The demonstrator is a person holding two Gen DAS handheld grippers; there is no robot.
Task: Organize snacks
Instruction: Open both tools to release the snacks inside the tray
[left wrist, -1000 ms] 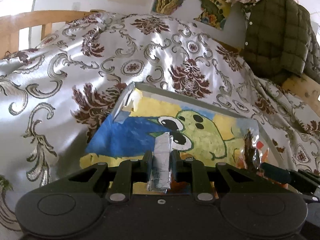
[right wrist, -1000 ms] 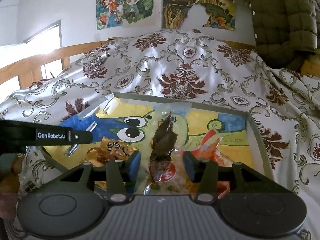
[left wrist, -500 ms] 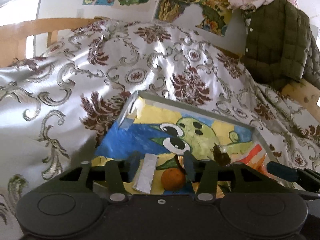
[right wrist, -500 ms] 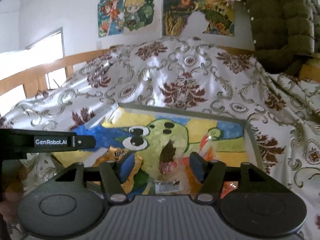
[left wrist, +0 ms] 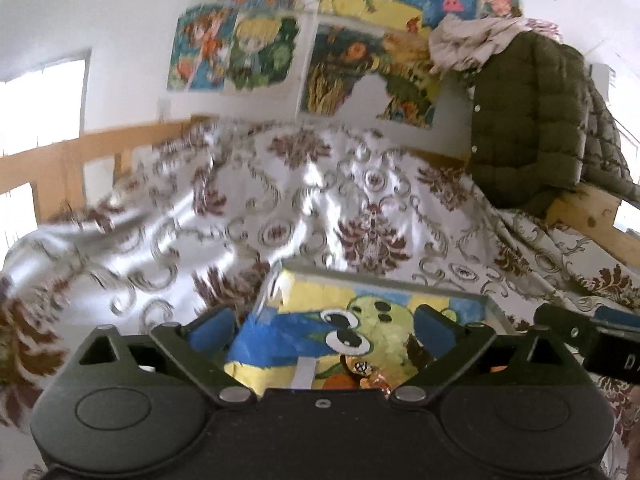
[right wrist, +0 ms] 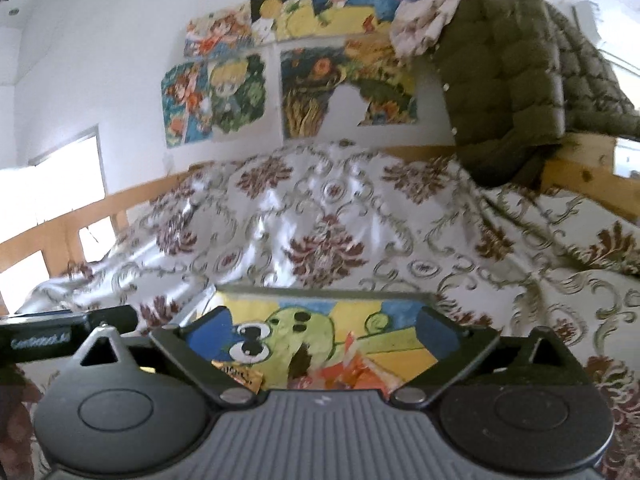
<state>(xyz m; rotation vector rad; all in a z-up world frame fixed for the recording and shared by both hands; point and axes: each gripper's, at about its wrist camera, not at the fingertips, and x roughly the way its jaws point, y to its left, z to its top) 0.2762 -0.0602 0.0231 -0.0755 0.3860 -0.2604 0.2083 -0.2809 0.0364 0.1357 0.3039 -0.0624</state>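
Observation:
A shallow tray (left wrist: 384,278) with a painted green cartoon face lies on the patterned cloth; it also shows in the right wrist view (right wrist: 320,291). In it lie a silver foil stick (left wrist: 304,372), an orange round snack (left wrist: 340,380) and a gold-wrapped snack (left wrist: 370,376). The right wrist view shows a dark brown snack packet (right wrist: 300,362), orange-red wrappers (right wrist: 356,372) and a yellow wrapper (right wrist: 240,376). My left gripper (left wrist: 322,330) is open and empty above the tray's near edge. My right gripper (right wrist: 322,332) is open and empty, also above the near edge.
A floral satin cloth (left wrist: 200,220) covers the surface. A wooden rail (left wrist: 60,156) runs behind at left. An olive quilted jacket (left wrist: 532,120) hangs at the right over a wooden beam (left wrist: 600,216). Posters (left wrist: 260,48) hang on the wall. The right gripper's body (left wrist: 592,336) shows at the right.
My left gripper let go of the foil stick, which now lies in the tray. My right gripper released the brown packet. Both jaws opened wide and both grippers pulled up and back.

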